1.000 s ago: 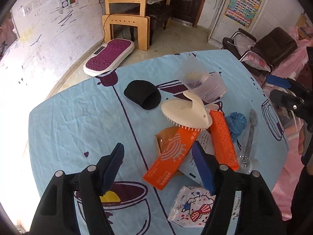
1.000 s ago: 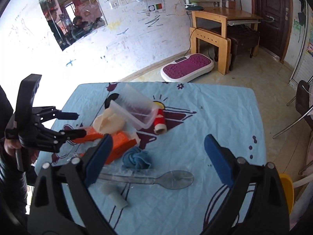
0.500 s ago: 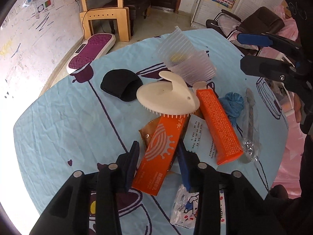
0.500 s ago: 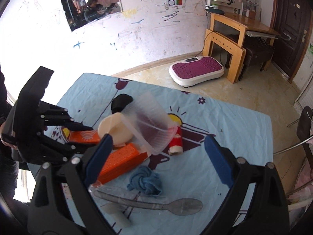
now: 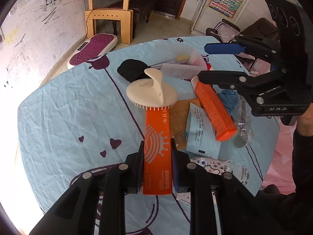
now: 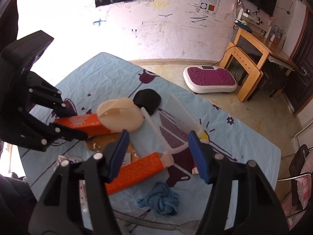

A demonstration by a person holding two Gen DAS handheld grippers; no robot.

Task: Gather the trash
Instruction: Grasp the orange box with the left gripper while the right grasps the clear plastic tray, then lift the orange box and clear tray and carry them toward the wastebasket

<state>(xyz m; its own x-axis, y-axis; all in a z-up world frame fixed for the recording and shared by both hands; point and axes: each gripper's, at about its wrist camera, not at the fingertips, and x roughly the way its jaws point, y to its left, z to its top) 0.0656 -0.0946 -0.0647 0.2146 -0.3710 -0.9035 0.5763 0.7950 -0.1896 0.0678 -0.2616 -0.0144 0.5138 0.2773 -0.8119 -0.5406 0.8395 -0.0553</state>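
Table cloth [image 5: 64, 117]: light blue, purple line drawings and small hearts
Flat box [image 5: 157, 152]: orange — white crown-and-arcs logo, white lettering
Long box [image 5: 214, 109]: orange, fine white print
Brush [image 5: 151, 94]: cream
Cloth wad [image 6: 159, 200]: blue
Pouch [image 5: 130, 70]: black
Container [image 6: 176, 127]: translucent, perhaps whitish
Gripper pads [image 6: 198, 159]: blue — black frames

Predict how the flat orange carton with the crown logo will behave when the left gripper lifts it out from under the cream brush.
The orange carton looks like empty, flattened card: probably light and bendy. The left gripper is closing on its near end only, so the far end may droop. The cream brush rests on that end and will likely slide or tip off.
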